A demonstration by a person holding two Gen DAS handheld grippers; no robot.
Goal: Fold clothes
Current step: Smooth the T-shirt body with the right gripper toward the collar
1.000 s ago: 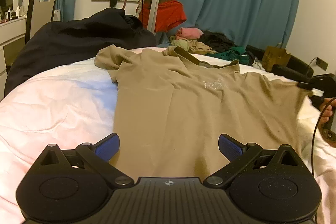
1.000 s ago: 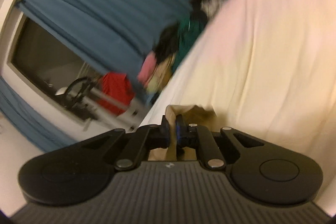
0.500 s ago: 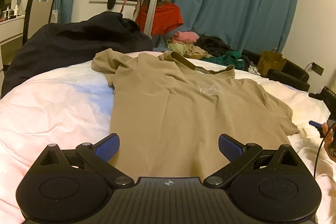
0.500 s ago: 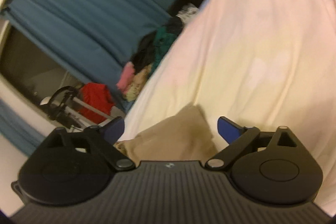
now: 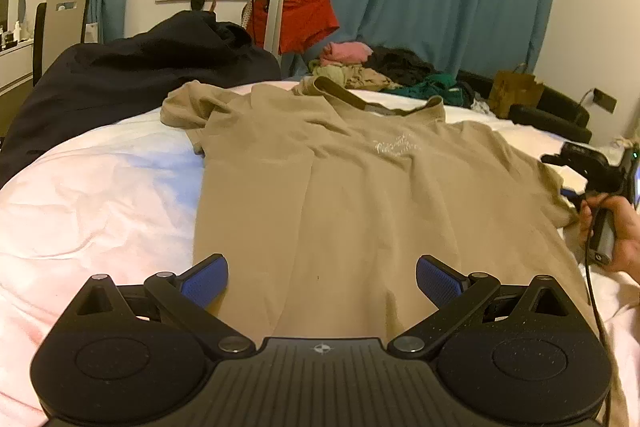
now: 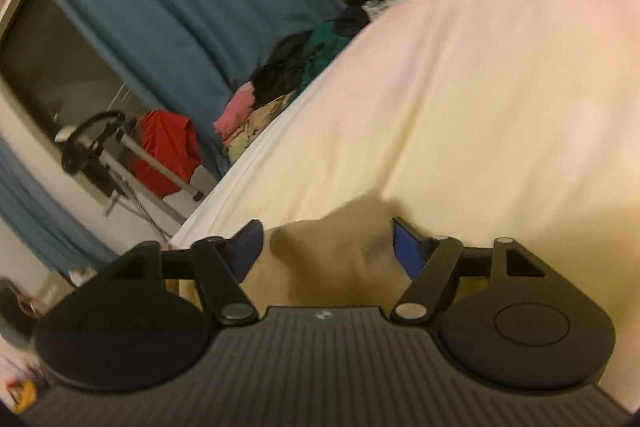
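Tan shirt (image 5: 360, 195) flat on bed (image 5: 100, 195); both grippers' fingers spread, empty; right gripper (image 6: 326, 247) seemingly over sleeve edge.

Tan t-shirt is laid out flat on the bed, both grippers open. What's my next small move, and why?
Probably shut the right gripper on the sleeve tip lying between its fingers, since the tan t-shirt lies spread face up on the bed, unfolded, and the left gripper holds nothing.

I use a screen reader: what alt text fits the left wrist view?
A tan T-shirt lies spread flat on a pale bed, with the open left gripper over its hem. At right, a hand holds the right gripper by the sleeve.
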